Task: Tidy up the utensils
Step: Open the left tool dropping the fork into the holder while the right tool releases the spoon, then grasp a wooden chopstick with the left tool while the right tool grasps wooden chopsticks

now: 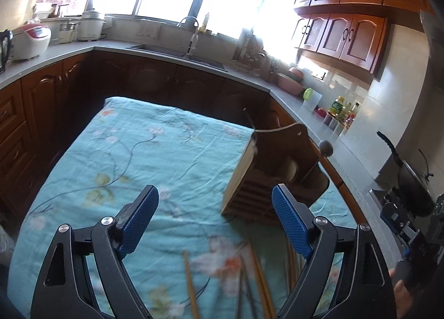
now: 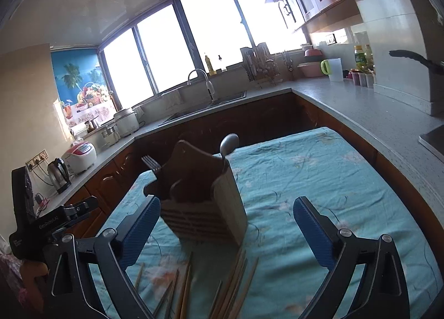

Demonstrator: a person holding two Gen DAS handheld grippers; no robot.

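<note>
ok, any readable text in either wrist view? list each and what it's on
"Em…": white print on the black body of the left gripper seen in the right wrist view; the remaining letters are too blurred to read.
Oil bottles: labels too small to read.
Rice cooker panel: too small to read.
Left wrist view: no legible text.

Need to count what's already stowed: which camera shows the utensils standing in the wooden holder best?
The right wrist view: the wooden holder faces it, with a fork and spoon rising clear of the top. The left wrist view sees the holder side-on and blurred; only the spoon's tip shows.
</note>
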